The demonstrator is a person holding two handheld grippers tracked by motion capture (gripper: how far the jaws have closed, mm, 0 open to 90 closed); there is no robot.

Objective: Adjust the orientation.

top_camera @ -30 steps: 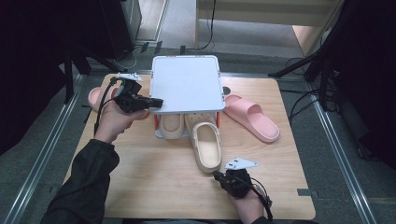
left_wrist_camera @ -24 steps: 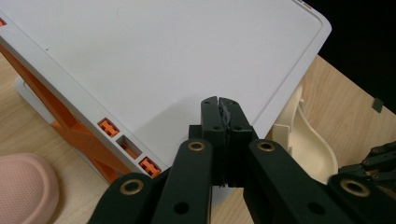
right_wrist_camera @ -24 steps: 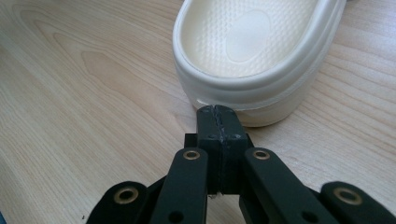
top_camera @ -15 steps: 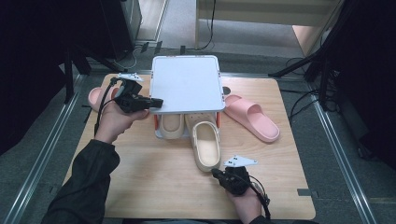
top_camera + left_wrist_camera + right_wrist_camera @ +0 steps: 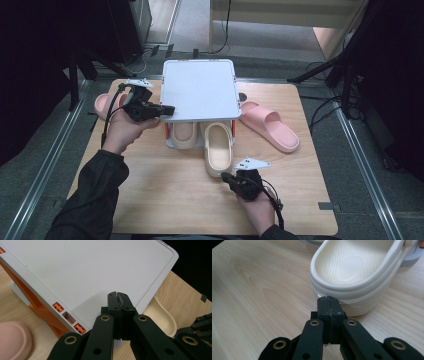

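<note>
A small shoe rack with a white top [image 5: 200, 90] and orange frame stands at the middle back of the wooden table [image 5: 165, 195]. One cream slipper [image 5: 184, 134] lies under it. A second cream slipper [image 5: 219, 150] sticks out toward me, its heel [image 5: 354, 267] close up in the right gripper view. My left gripper [image 5: 169, 108] is shut with nothing in it, its tips over the left edge of the white top [image 5: 100, 270]. My right gripper [image 5: 226, 176] is shut and empty too, its tip [image 5: 329, 298] at the protruding slipper's heel rim.
A pink slipper [image 5: 270, 125] lies right of the rack; another pink slipper [image 5: 105, 102] lies left of it, behind my left hand, its toe [image 5: 12, 340] low in the left gripper view. Metal rails run along both table sides, with dark stands and cables beyond.
My right gripper has crept a little forward toward the cream slipper's heel. The left gripper and the slippers have kept still.
</note>
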